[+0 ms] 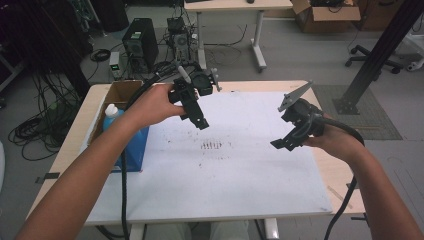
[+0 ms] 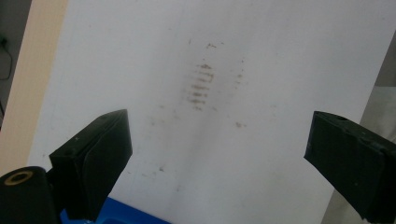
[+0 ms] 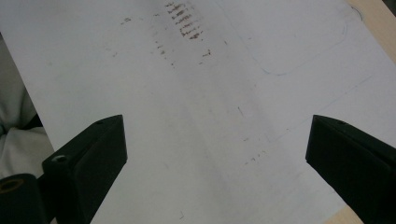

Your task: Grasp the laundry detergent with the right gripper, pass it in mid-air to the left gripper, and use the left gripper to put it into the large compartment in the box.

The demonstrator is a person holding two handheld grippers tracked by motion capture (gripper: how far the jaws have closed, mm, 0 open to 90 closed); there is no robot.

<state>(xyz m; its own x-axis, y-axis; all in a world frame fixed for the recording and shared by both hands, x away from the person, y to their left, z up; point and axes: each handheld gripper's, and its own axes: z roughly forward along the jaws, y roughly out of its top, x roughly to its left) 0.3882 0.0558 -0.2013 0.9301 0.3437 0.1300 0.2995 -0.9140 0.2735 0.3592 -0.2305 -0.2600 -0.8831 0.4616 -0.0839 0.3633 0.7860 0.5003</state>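
A person holds both grippers in the air over a white sheet on the table. The left gripper hangs above the sheet's far left part, and its jaws stand wide apart with nothing between them. The right gripper hovers over the sheet's right side, a grey three-cornered plate on top of it. Its jaws are also spread wide and hold nothing. A patch of brown smudges marks the middle of the sheet, also in the left gripper view and the right gripper view.
At the table's left edge stand a blue box, a white-capped blue bottle and an open cardboard box. Bare wood borders the sheet on the right. Cables and a computer tower lie on the floor beyond.
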